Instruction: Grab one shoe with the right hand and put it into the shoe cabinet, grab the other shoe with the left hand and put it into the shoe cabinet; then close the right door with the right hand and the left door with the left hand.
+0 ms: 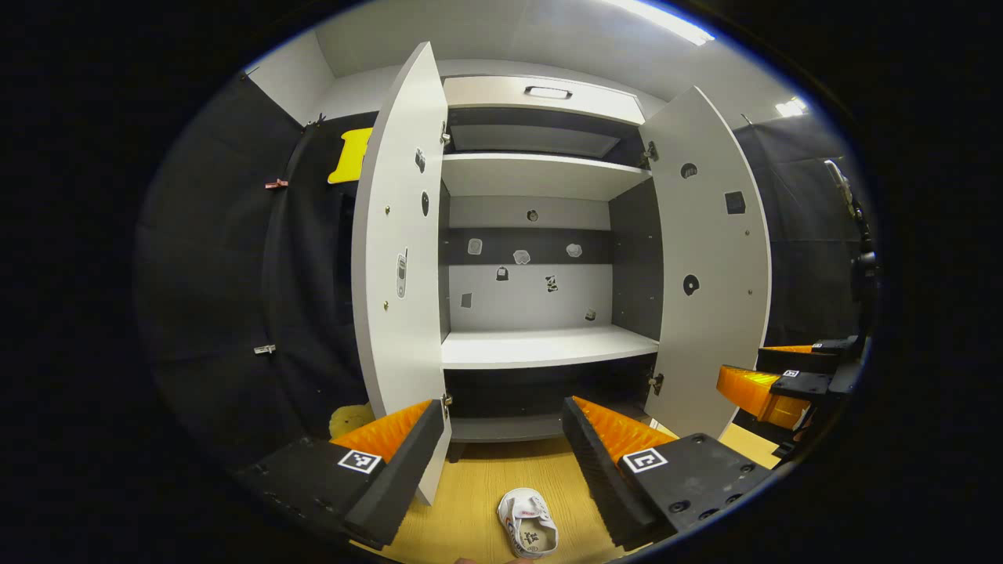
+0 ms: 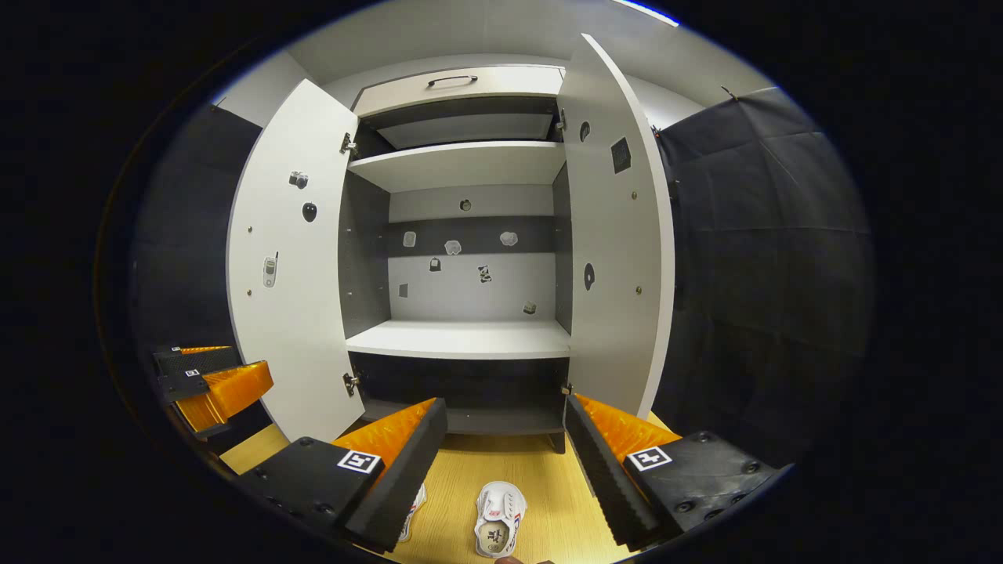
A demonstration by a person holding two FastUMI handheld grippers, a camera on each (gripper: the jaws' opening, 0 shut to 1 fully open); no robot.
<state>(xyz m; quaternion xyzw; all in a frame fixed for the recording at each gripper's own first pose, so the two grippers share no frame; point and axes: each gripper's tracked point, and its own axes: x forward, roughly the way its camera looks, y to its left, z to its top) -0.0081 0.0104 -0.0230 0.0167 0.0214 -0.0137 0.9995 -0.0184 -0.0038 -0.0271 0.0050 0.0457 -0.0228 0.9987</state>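
The task is only beginning, as I judge it. On the left, the left door (image 1: 403,235) of the shoe cabinet (image 1: 541,345) is standing wide open, and the left gripper (image 1: 501,454) is hovering in front of it with its fingers spread apart and holding nothing. In the middle, the cabinet shelves are bare and both shoes are lying on the near wooden floor (image 2: 548,486): one white shoe (image 2: 498,529) between the fingers of the right gripper (image 2: 505,454) but well below them, and a second shoe (image 2: 413,509) just to its left, partly hidden. The right gripper is also open and empty. On the right, the right door (image 2: 619,235) is standing open. Both placements and both door closings are remaining.
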